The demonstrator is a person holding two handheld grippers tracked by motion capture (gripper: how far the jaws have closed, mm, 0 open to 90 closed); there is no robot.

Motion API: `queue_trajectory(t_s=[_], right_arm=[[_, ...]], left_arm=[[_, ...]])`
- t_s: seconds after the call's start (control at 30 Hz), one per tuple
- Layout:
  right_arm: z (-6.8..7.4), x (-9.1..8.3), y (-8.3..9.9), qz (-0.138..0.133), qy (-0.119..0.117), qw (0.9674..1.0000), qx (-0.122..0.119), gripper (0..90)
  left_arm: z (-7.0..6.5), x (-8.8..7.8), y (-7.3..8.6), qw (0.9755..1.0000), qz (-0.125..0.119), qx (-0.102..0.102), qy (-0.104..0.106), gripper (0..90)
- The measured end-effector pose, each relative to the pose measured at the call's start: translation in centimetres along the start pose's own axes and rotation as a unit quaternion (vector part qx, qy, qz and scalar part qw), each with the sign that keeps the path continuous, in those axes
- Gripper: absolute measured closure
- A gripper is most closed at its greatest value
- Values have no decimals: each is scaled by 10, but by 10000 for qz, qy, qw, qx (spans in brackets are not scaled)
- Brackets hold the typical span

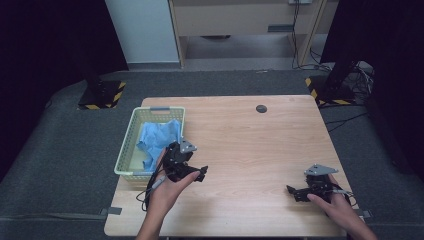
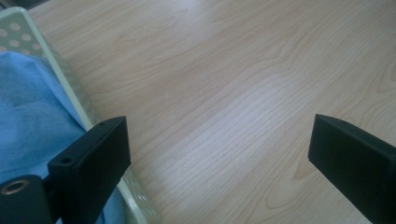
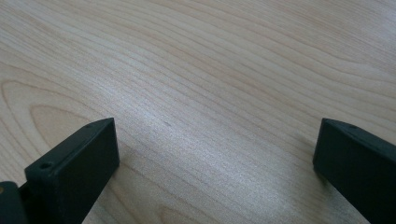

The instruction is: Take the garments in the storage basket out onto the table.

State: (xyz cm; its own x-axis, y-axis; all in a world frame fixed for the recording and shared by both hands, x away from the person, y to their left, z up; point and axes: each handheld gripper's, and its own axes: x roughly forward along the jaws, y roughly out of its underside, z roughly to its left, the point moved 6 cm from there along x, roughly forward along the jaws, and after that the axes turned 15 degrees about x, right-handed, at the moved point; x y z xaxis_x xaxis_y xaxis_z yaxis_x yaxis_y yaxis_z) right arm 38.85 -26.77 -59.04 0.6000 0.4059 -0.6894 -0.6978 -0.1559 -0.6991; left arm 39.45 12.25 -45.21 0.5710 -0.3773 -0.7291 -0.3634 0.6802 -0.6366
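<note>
Looks pretty much wrapped up, judging by the layout. Blue cloth (image 1: 159, 138) already bundled inside the pale green basket (image 1: 131, 131), left of centre in the high view, crumpled toward the basket's right side with a bit of bare floor showing at lower left. Nothing else visible in there. Nothing else loose on the wooden table (image 1: 250, 145) either, apart from a small dark round spot (image 1: 261, 108) near the far edge.

Left gripper (image 1: 201, 174) hovering just right of the basket's near corner, jaws spread wide, gripping nothing. Same story from the left gripper view: perforated basket wall (image 2: 70, 93) and blue fabric (image 2: 32, 116) down the left edge of the frame, bare wood between the jaws. Right gripper (image 1: 295, 193) way over at lower right of the high view, well apart from the basket, jaws also wide apart with only wood grain between them.

Probably nothing left beyond parking the hands. Maybe a tidier tuck of the cloth, but hard to say.
</note>
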Motion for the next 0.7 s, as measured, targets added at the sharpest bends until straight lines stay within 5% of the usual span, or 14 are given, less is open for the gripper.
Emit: queue_trajectory(t_s=[0.7], right_arm=[[1, 0, 0, -3, 26, 10000, 38, 5]], left_arm=[[47, -3, -4, 9990, 342, -233, -195, 49]])
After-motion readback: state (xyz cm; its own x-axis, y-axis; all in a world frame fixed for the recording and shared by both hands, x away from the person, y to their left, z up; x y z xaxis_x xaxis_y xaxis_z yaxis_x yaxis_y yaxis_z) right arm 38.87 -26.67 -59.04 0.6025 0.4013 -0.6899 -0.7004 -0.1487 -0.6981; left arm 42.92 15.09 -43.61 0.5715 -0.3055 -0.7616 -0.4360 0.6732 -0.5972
